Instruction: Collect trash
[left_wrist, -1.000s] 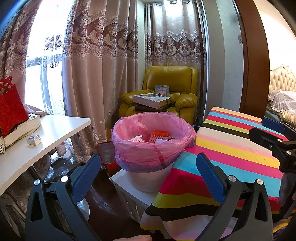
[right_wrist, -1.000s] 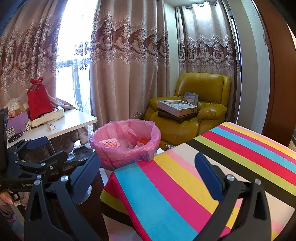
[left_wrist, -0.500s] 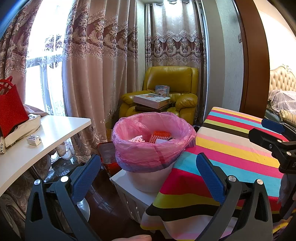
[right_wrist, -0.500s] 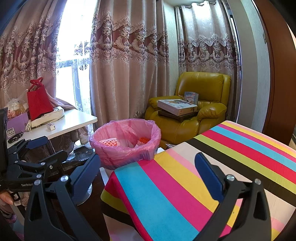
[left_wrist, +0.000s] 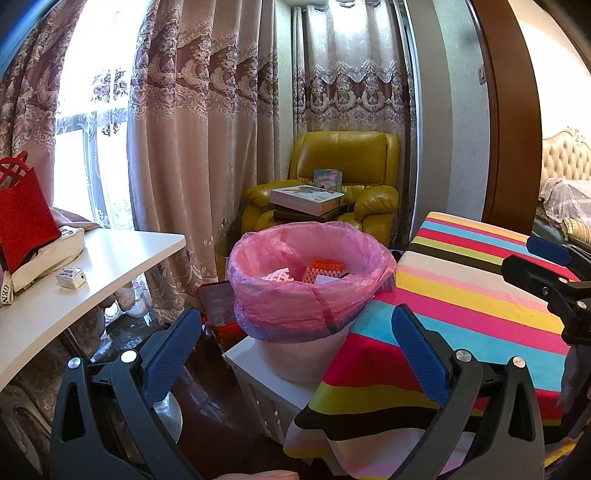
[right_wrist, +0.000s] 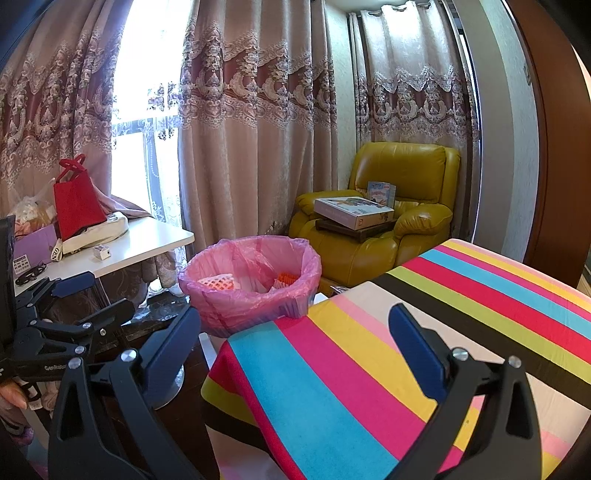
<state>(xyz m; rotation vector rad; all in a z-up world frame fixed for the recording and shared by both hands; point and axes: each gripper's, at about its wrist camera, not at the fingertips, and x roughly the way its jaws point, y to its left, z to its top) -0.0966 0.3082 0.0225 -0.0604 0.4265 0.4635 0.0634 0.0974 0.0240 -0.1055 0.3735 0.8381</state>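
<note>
Sitting dead ahead of the left tool (left_wrist: 295, 354), the pink-bagged white trash bin (left_wrist: 310, 291) is nearer it; from the right tool (right_wrist: 295, 343) it lies forward-left, beside the striped-cloth worktop (right_wrist: 424, 332). Both tools wide open, empty.

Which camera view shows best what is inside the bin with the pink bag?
The right wrist view: it looks deeper into the pink-lined bin, showing two orange mesh pieces apart. The left wrist view sees the bin closer but lower, so its near rim hides more.
</note>
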